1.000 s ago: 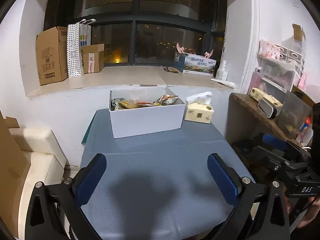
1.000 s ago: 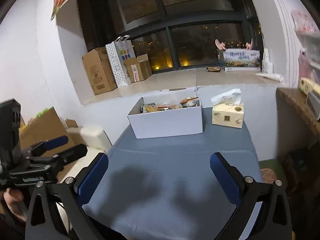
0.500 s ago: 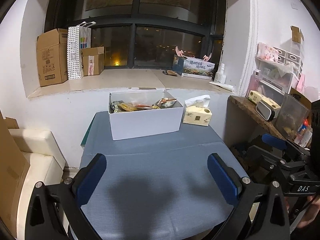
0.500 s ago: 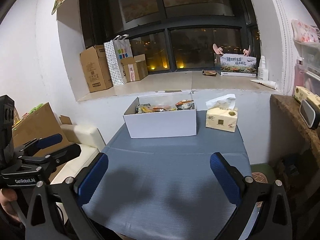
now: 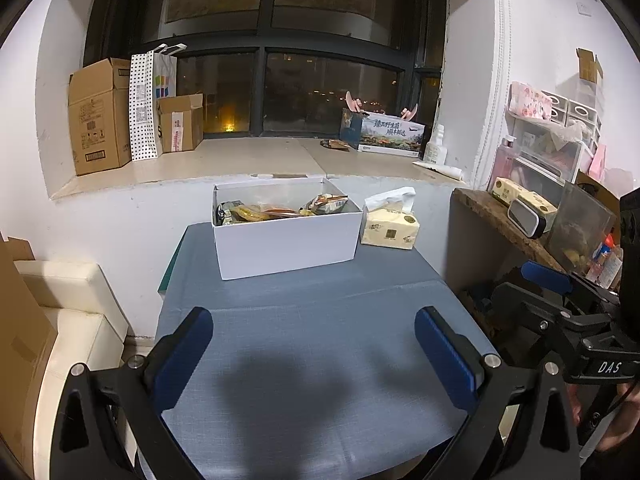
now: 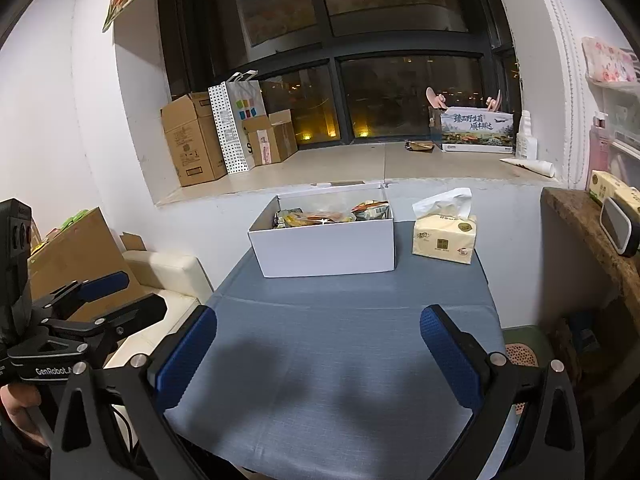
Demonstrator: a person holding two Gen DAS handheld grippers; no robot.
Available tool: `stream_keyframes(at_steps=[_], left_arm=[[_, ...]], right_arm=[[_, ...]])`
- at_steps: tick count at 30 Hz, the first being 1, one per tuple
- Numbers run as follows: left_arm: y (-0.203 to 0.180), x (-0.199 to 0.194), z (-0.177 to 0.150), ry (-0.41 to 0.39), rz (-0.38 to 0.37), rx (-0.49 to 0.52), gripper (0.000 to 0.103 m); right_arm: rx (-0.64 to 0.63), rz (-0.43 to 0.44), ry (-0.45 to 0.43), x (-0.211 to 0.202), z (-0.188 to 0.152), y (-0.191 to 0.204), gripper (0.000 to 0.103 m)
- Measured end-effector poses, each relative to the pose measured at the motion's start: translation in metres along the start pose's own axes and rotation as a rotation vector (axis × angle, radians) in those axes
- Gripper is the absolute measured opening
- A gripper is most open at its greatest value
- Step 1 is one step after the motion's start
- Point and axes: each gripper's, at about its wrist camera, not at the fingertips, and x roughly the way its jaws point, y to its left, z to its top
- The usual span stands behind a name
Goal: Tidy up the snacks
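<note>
Two grippers hang over the near end of a tabletop (image 5: pixel 320 320) covered in grey-blue cloth, and neither holds anything. In the left wrist view, the left gripper (image 5: pixel 316 354) fills the bottom of the frame with its blue-padded fingers (image 5: pixel 182 356) spread wide apart. In the right wrist view, the right gripper (image 6: pixel 320 352) sits at the bottom of the frame, its fingers (image 6: pixel 450 356) equally far apart.

Snacks (image 5: pixel 280 210) lie inside a white box (image 5: pixel 286 244) at the far end of the tabletop, in the centre of the frame; the packets are jumbled and reach about to the rim. Just to the right of the box, close to it but not clearly touching, stands a yellow tissue pack (image 5: pixel 390 230) with a white tissue sticking up. Behind them, in the upper left of the frame, cardboard boxes (image 5: pixel 98 116) and a dotted paper bag (image 5: pixel 144 106) stand on the window ledge (image 5: pixel 240 160).
</note>
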Motion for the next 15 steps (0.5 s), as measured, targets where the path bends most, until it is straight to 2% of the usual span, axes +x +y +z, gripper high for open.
stream_keyframes(at_steps=[15], left_arm=[[-0.0004,0.0012,-0.0013,0.000,0.000,0.006,0.103]], right_arm=[[0.005,0.008,0.008,0.0012,0.0001,0.0012,0.103]])
